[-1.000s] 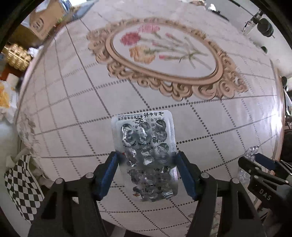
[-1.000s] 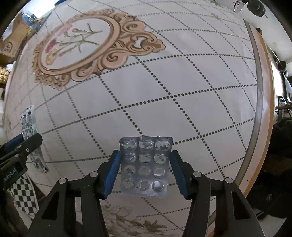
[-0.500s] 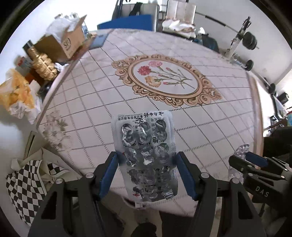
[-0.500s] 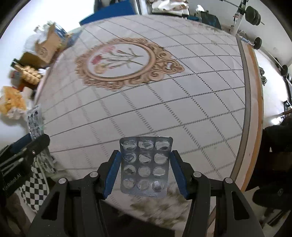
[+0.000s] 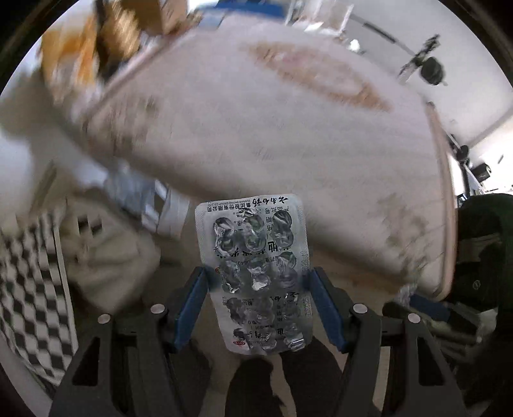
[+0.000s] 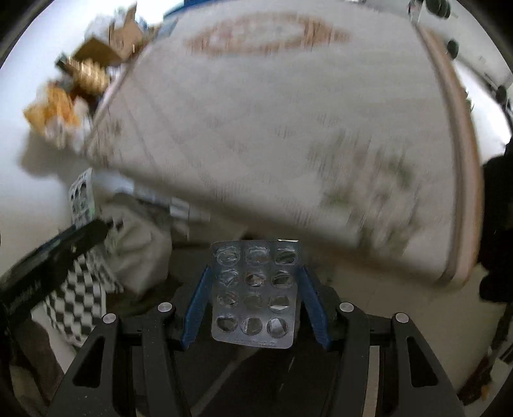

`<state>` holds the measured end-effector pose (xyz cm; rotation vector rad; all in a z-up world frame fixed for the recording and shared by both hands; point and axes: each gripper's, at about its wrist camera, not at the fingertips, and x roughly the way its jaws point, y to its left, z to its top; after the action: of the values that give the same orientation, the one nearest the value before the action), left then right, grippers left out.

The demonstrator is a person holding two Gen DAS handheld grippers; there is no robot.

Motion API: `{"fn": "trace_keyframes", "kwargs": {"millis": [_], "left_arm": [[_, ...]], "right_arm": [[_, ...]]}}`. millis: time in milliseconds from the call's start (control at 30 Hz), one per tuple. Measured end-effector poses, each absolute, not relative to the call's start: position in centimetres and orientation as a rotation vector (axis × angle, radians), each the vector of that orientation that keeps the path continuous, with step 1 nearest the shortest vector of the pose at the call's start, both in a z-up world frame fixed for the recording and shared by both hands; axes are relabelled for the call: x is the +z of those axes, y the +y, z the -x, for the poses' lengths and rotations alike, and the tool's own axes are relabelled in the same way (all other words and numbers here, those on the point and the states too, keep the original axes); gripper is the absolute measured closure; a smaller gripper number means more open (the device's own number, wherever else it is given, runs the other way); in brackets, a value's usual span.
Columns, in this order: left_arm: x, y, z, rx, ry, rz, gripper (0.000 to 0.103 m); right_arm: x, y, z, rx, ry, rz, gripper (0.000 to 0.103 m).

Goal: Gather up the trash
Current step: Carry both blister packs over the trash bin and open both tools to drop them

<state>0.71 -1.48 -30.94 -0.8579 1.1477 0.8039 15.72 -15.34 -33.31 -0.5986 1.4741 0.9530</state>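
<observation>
Holding one spent pill sheet in each gripper, past the worktop (image 6: 288, 134) edge.
Left gripper (image 5: 256, 301) is clamped on the printed sheet (image 5: 253, 256), right gripper (image 6: 255, 304) on the plain sheet (image 6: 255, 292); both are pointed steeply down.

Smeared by motion beyond the fingers (image 5: 195, 300) in the left wrist view: the counter (image 5: 256, 134), its oval pattern (image 5: 317, 77) reduced to a tan streak. Blurred past reading up and left of the fingers: an orange-brown heap (image 5: 73, 54) and a cardboard box (image 5: 160, 12). Cut off at the left edge: a checkered cloth (image 5: 29, 288). In the right wrist view, equally streaked counter (image 6: 272, 128); hidden behind the blister pack (image 6: 255, 293), the inner faces of both fingers (image 6: 197, 304).
</observation>
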Motion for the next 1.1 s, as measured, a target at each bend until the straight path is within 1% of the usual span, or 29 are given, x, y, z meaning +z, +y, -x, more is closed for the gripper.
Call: {"fn": "trace_keyframes", "kwargs": {"millis": [100,233,300,367,400,533,667,767,800,833,867,900,933,967,1100], "left_arm": [[-37.1,-1.8,2.1,0.795,1.191,0.984,0.04],[-47.0,-1.5,4.0,0.775,1.233,1.13,0.04],[-52.8,-1.0,4.3,0.757,1.253,1.194,0.04],[-58.8,-0.4,4.1,0.735,1.274,1.255,0.04],[-61.4,0.0,3.9,0.711,1.275,1.285,0.04],[-71.3,1.3,2.6,0.645,1.295,1.371,0.04],[-77.6,1.6,2.0,0.601,1.325,1.421,0.039],[-80.0,1.4,2.0,0.598,1.352,1.42,0.039],[-80.4,1.4,2.0,0.602,1.352,1.417,0.037],[-80.7,1.3,2.0,0.605,1.35,1.416,0.029],[-80.9,1.3,2.1,0.614,1.35,1.413,0.015],[-80.8,1.3,2.1,0.622,1.352,1.407,0.009],[-80.7,1.3,2.3,0.634,1.353,1.4,0.006],[-80.4,1.2,2.5,0.653,1.355,1.391,0.006],[-78.2,0.8,3.7,0.729,1.36,1.317,0.006]], "right_arm": [[-38.7,-17.1,-13.6,0.919,1.557,0.624,0.045],[-49.2,-18.9,-12.4,0.839,1.669,0.599,0.045],[-53.9,-19.4,-12.7,0.797,1.706,0.559,0.045],[-60.1,-19.4,-13.4,0.755,1.727,0.512,0.045],[-61.7,-19.4,-13.6,0.746,1.729,0.495,0.045],[-71.2,-19.0,-15.3,0.704,1.752,0.397,0.045],[-78.1,-18.5,-16.0,0.68,1.775,0.373,0.045],[-81.8,-18.0,-16.3,0.688,1.787,0.345,0.045],[-82.7,-17.8,-16.4,0.688,1.787,0.342,0.044],[-83.5,-17.6,-16.4,0.694,1.796,0.331,0.044],[-84.3,-17.4,-16.3,0.705,1.817,0.32,0.042],[-84.7,-17.3,-16.3,0.71,1.825,0.318,0.037],[-85.0,-17.3,-16.2,0.718,1.825,0.31,0.026],[-85.2,-17.2,-16.0,0.73,1.829,0.298,0.016],[-83.8,-16.8,-15.5,0.762,1.778,0.382,0.011]]}}
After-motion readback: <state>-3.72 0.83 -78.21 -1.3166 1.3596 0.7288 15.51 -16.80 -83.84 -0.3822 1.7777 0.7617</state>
